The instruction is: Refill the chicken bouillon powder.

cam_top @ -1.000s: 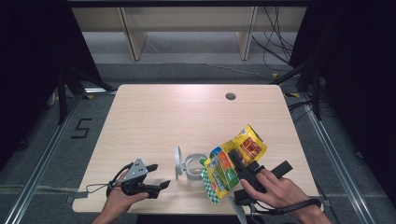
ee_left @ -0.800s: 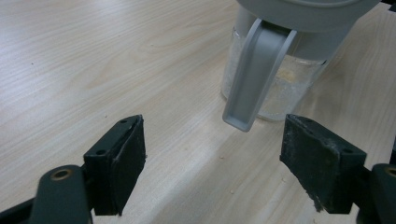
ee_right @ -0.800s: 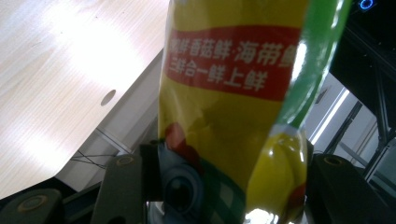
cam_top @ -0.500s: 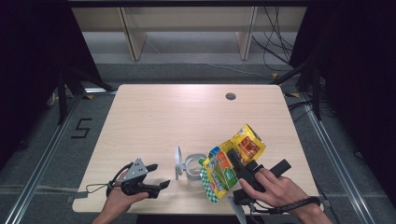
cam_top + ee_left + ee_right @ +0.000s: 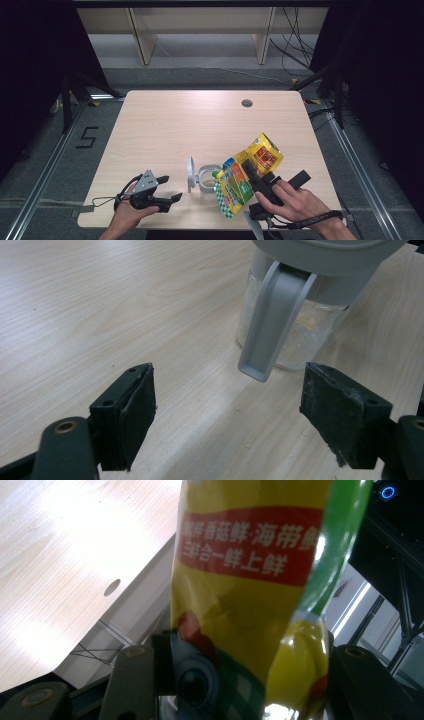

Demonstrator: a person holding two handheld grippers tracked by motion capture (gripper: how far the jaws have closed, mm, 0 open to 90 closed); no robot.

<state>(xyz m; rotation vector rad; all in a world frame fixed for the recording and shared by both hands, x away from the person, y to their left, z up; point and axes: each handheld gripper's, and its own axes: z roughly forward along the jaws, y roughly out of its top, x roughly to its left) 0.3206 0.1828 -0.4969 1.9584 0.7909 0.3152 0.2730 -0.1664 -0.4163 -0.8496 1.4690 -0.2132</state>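
Pale wood-grain worktop (image 5: 165,130) fills the middle of a dark room, with grey floor and shelf legs beyond its far edge, and everything you are working with sits near the near edge.

Your yellow seasoning pouch (image 5: 248,172) is soft, crinkly film, and I judge it light and slippery: it buckles wherever you pinch it, and its contents will shift as it tilts. Your right gripper (image 5: 250,175) is clenched across the body of the pouch, which stands slanted above the worktop with its yellow end up and to the far right and its green checked end down toward you. In the right gripper view the pouch (image 5: 250,605) rises between the two black jaws and hides most of the scene. Keep your hold on the firmer seam or body and don't squeeze hard near the mouth.

Just left of the pouch stands a clear jar (image 5: 207,179) with a grey flip lid (image 5: 190,174) hinged open on its left side. It looks rigid and probably fragile if it is glass; I cannot tell. A little pale powder clings inside the jar (image 5: 295,335). Take it by the wall below the collar, not by the lid.

Your left gripper (image 5: 167,189) is left of the jar, apart from it, jaws spread wide and holding nothing, pointing at its lid flap (image 5: 275,320).
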